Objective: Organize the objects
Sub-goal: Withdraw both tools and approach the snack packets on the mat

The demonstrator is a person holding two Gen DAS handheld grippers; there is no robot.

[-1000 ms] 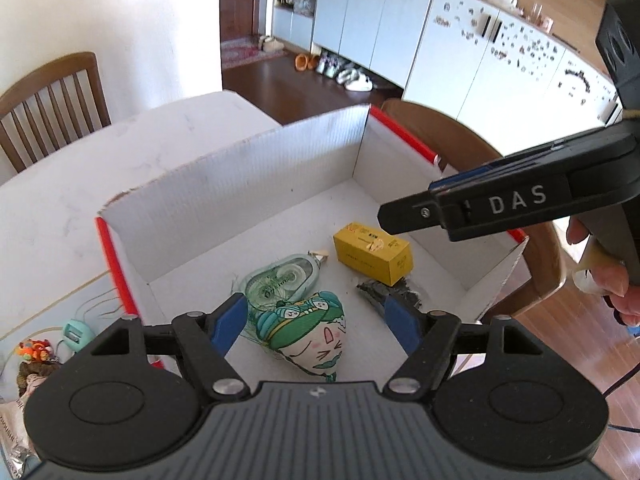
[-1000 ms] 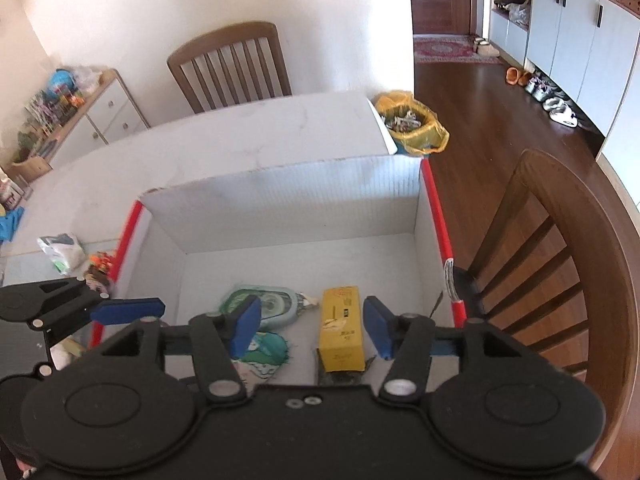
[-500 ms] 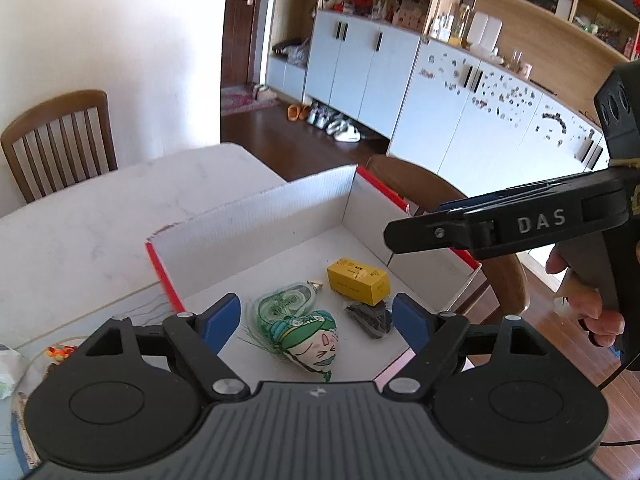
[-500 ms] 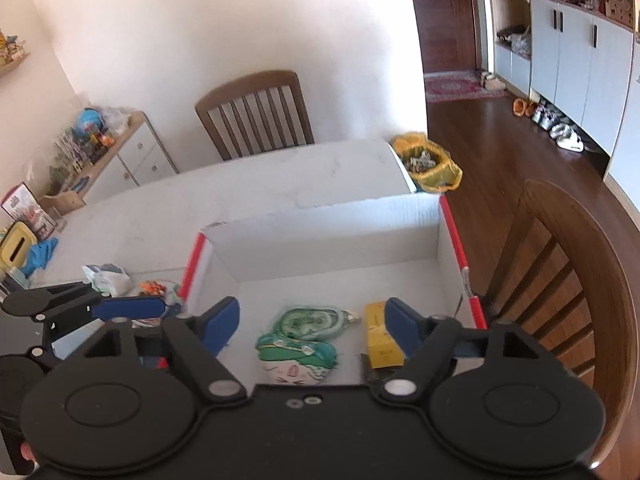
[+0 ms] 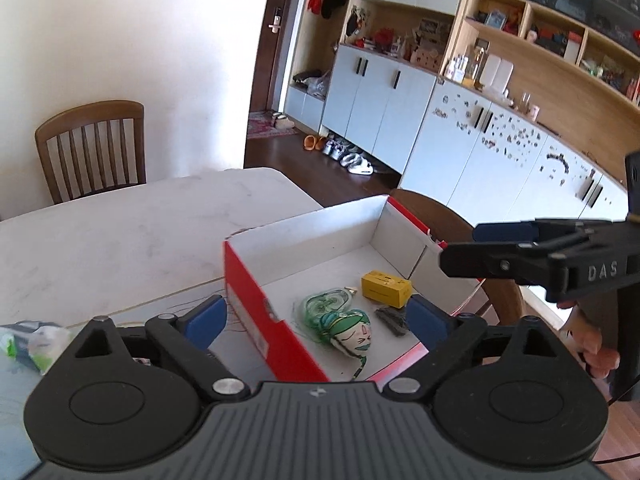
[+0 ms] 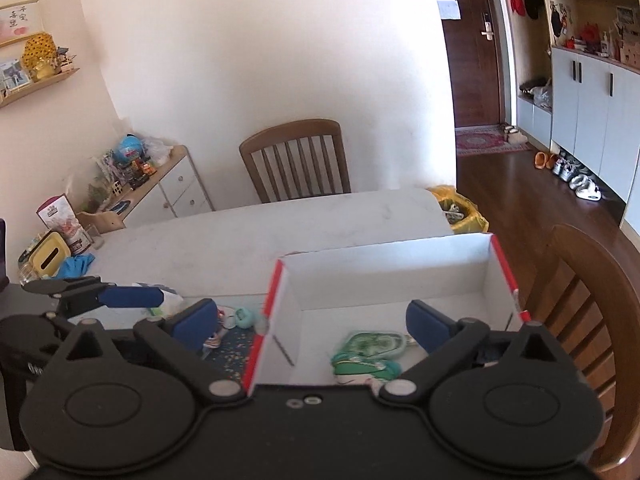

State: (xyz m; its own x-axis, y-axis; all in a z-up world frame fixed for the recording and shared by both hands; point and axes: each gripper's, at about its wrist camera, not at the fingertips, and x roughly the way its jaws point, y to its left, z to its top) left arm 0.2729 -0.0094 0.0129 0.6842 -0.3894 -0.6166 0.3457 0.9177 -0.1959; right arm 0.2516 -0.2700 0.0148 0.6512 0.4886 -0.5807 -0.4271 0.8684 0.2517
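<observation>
Your open red box point(image 5: 256, 304) holds a yellow carton point(image 5: 386, 289), green packet point(image 5: 326, 304), green-capped face toy point(image 5: 352, 332) and small dark item point(image 5: 393, 320), lying close together.

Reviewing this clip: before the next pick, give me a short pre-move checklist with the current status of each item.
1. Left gripper free of any load: ok, its jaws are opening with nothing between them.
2. Right gripper free of any load: ok, its jaws are opening and hold nothing.
3. Items already in the red and white box: ok, the yellow carton, the green face pouch, the green tape dispenser and a small dark object lie on its floor.
4. Items left outside the box: not ok, a small teal object and other bits lie on the table left of it.
5. Free floor space in the box: ok, the far half is bare.
</observation>
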